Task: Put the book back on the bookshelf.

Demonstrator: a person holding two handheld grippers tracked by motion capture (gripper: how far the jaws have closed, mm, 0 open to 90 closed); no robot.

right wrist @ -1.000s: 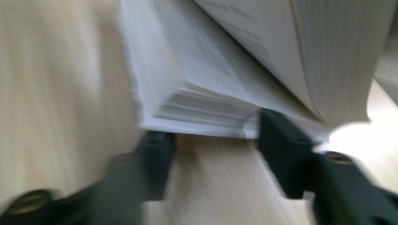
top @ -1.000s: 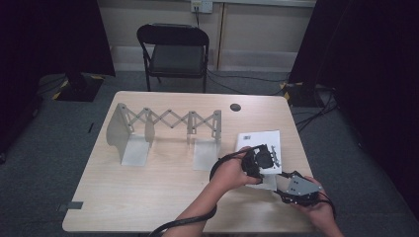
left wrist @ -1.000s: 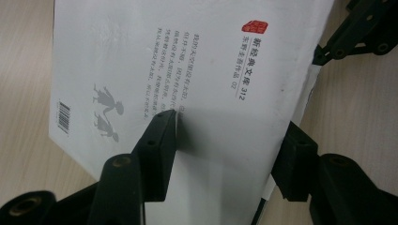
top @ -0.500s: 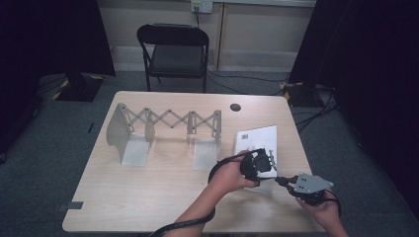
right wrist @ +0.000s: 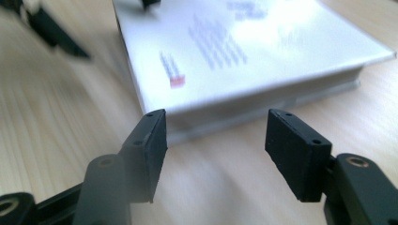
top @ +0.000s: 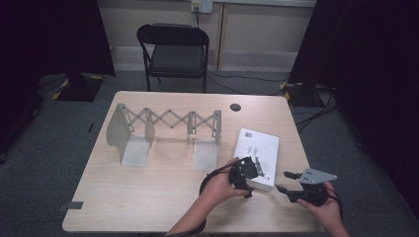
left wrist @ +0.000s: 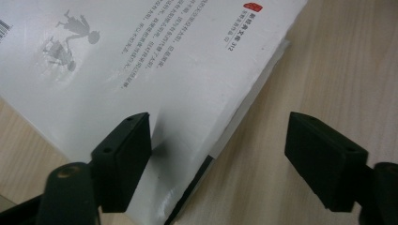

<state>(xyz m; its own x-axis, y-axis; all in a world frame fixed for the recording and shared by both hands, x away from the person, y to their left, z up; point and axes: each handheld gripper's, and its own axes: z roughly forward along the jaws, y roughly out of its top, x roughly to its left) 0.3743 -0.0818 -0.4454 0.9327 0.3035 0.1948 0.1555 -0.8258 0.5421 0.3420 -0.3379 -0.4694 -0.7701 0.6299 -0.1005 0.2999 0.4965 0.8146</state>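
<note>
white book [left wrist: 155, 61] cover: "312" legible, red mark, other txt unreadable

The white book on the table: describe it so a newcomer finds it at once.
On the wooden table, look right of the grey accordion rack, near the two grippers. The book lies flat, its white cover bearing small print, a barcode and a red mark, unlike the bare metal rack.

I count one white book [top: 258, 157] on my table [top: 148, 197], one expanding metal rack [top: 165, 132] with scissor links, one small black disc [top: 235, 107], one folding chair [top: 174, 49] behind, two grippers: left gripper [top: 249, 173] and right gripper [top: 285, 180], and one wall outlet [top: 201, 6]
</note>
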